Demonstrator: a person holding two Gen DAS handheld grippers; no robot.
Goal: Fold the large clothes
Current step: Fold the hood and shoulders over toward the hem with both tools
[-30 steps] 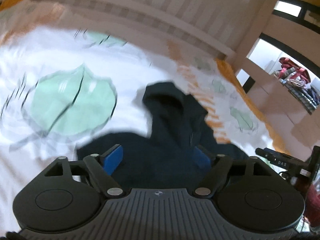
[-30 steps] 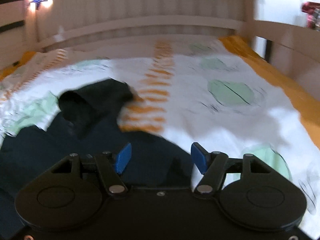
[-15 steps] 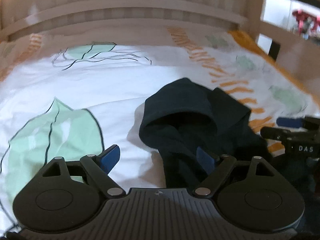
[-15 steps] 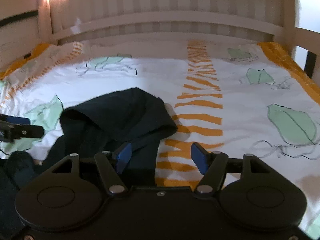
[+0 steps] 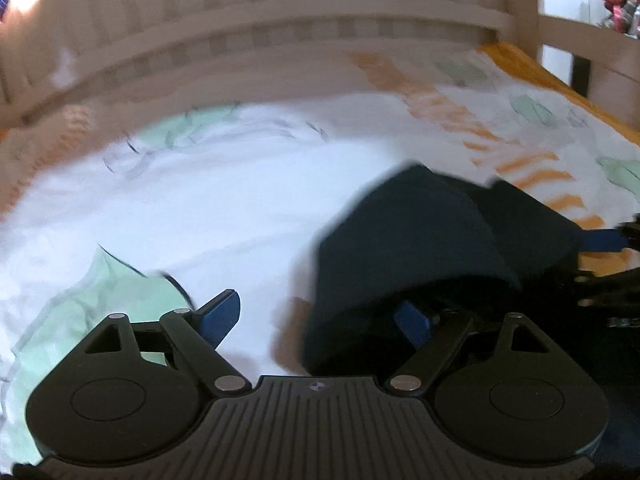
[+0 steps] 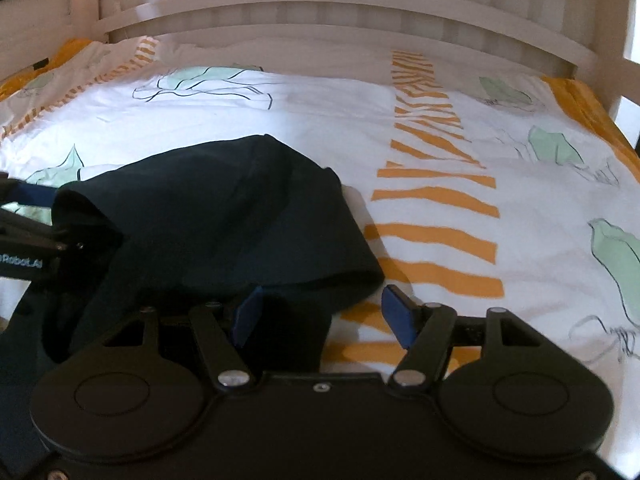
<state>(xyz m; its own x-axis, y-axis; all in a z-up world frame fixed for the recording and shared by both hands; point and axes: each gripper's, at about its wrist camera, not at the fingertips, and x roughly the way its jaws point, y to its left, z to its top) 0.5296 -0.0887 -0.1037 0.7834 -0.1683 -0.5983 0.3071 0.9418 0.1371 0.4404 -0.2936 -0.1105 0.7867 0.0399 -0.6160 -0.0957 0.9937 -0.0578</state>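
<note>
Two tongs work over one dark navy garment (image 6: 224,220) lying on the bed sheet (image 6: 328,128). The left tongs (image 5: 316,318) stand wide, holding nothing, the garment's edge between the pads. The right tongs (image 6: 320,314) gape too, empty over its hem. Only the right view shows the sheet's orange stripes (image 6: 432,200) sharply; beyond stands one slatted headboard (image 6: 320,4).

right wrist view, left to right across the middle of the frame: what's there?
Left gripper at the frame edge → dark garment → orange striped band on the sheet → green leaf print near the right edge.
</note>
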